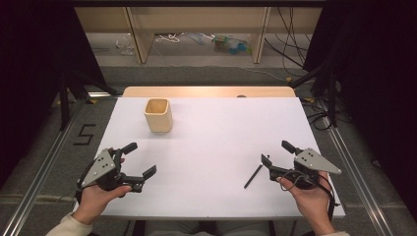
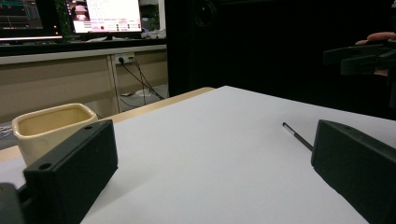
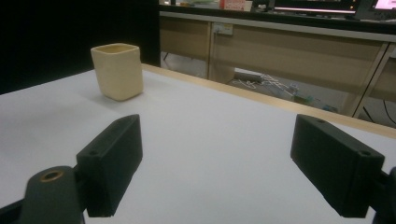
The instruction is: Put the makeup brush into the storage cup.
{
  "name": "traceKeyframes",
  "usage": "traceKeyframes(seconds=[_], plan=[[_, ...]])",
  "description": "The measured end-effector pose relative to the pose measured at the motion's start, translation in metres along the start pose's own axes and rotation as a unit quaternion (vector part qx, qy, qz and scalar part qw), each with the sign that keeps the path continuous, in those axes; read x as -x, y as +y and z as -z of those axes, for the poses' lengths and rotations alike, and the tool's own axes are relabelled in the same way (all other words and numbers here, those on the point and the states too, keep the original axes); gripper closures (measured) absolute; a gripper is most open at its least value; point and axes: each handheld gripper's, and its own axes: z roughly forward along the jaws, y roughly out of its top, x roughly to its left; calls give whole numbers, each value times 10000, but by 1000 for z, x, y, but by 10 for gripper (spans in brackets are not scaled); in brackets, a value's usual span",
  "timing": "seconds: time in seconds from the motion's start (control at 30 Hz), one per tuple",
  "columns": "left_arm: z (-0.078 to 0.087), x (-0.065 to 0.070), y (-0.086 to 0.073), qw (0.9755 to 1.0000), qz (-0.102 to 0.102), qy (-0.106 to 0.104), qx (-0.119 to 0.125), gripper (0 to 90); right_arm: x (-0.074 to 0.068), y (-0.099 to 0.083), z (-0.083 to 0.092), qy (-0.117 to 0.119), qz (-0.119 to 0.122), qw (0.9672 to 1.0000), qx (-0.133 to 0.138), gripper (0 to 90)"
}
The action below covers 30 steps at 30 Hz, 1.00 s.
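Note:
A cream square cup (image 1: 158, 115) stands upright on the white table (image 1: 216, 128), back left. A thin black pen (image 1: 253, 176) lies flat near the front right. My left gripper (image 1: 142, 158) is held at the front left, open, with nothing between its jaws. My right gripper (image 1: 275, 152) is open at the front right, its nearer jaw just right of the pen's far end and apart from it. In the left gripper view, the cup (image 2: 51, 123) is behind the left jaw and the pen (image 2: 296, 135) runs behind the right jaw. In the right gripper view, the cup (image 3: 117, 70) stands far left.
A wooden strip (image 1: 206, 91) edges the table's far side. Wooden shelving (image 1: 196, 29) and floor cables (image 1: 290, 49) lie beyond. Dark curtains (image 1: 29, 73) flank both sides. Metal rails (image 1: 44, 167) run along the floor. Monitors (image 2: 102, 16) glow behind a desk.

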Motion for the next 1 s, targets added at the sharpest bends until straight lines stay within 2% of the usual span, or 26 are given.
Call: traceKeyframes(seconds=[0.07, 0.37, 0.57, 0.63, 0.67, 0.83, 0.87, 1.0], plan=[[0, 0, 0, 10000, 3, 1, -3, 2, 0, 0, -2, -54, -24, 10000, 78, 179], [0, 0, 0, 10000, -28, 35, -35, 5, 2, 4, -7, -289, -3, 9995, 104, 182], [0, -1, 0, 10000, -84, 34, -40, 7, 9, 11, -16, -472, -22, 9987, 200, 185], [-1, 0, -1, 10000, -14, 40, -43, 9, 10, 13, -20, -501, -23, 9986, 184, 185], [-1, -1, -1, 10000, -11, 15, 2, 8, 11, 14, -21, -489, -34, 9987, 123, 185], [-1, -1, -1, 10000, -11, 43, -43, 10, 14, 19, -30, -574, -13, 9982, 187, 185], [-1, -1, -1, 10000, -16, 46, -44, 10, 14, 20, -30, -573, -8, 9983, 88, 184], [-1, -1, -1, 10000, -8, 52, -64, 12, 15, 23, -36, -671, 32, 9977, 76, 187]])
